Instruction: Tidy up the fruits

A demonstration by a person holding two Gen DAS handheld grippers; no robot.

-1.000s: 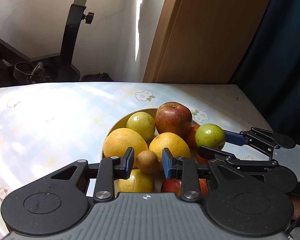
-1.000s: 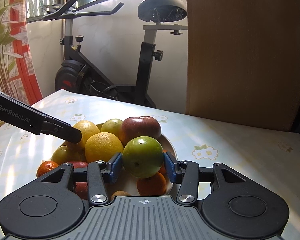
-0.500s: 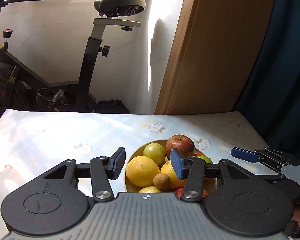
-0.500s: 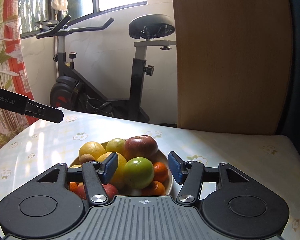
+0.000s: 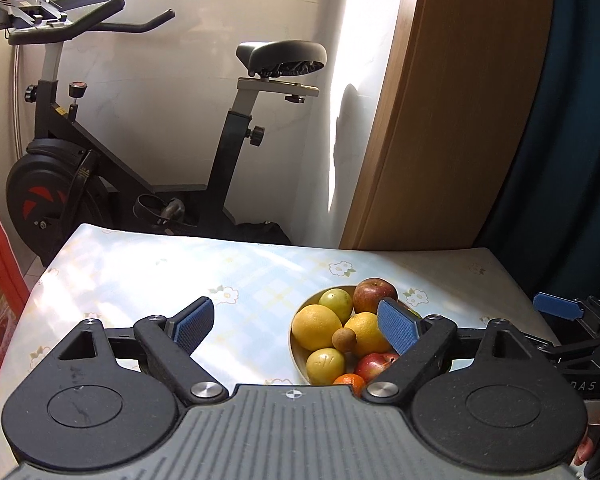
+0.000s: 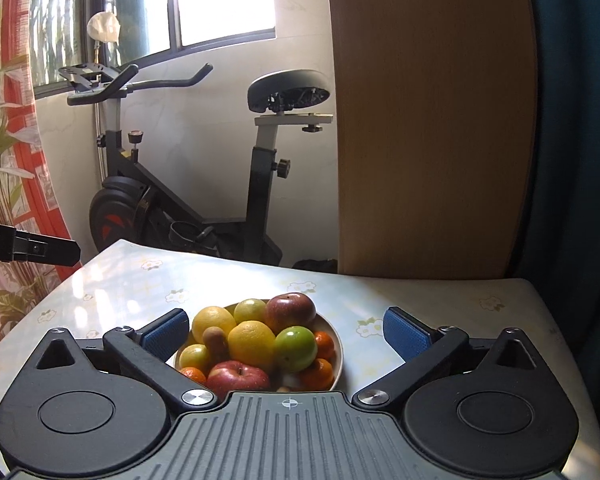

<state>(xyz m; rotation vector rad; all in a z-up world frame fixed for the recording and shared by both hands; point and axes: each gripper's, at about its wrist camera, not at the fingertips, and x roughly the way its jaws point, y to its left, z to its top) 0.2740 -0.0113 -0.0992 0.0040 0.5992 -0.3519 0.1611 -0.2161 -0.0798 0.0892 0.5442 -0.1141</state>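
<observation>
A pale bowl (image 6: pixel 337 344) on the flowered table holds a heap of fruit: a red apple (image 6: pixel 291 312), a green apple (image 6: pixel 295 349), oranges (image 6: pixel 251 340), a brown kiwi (image 6: pixel 216 343) and small tangerines (image 6: pixel 325 344). It also shows in the left wrist view (image 5: pixel 294 354), with the kiwi (image 5: pixel 344 338) on top. My left gripper (image 5: pixel 296 326) is open and empty, held back above the table's near side. My right gripper (image 6: pixel 286 332) is open and empty, held back from the bowl. The right gripper's fingers (image 5: pixel 558 306) show at the right edge of the left wrist view.
The table (image 5: pixel 148 276) has a light blue flowered cloth. A black exercise bike (image 5: pixel 100 168) stands behind it against the white wall. A wooden panel (image 6: pixel 432 120) and a dark blue curtain (image 6: pixel 580 160) are at the back right. A red patterned curtain (image 6: pixel 12 120) hangs left.
Both grippers opened wide and pulled back and up from the bowl. The left let go of the kiwi and the right let go of the green apple; both fruits now lie in the bowl.
</observation>
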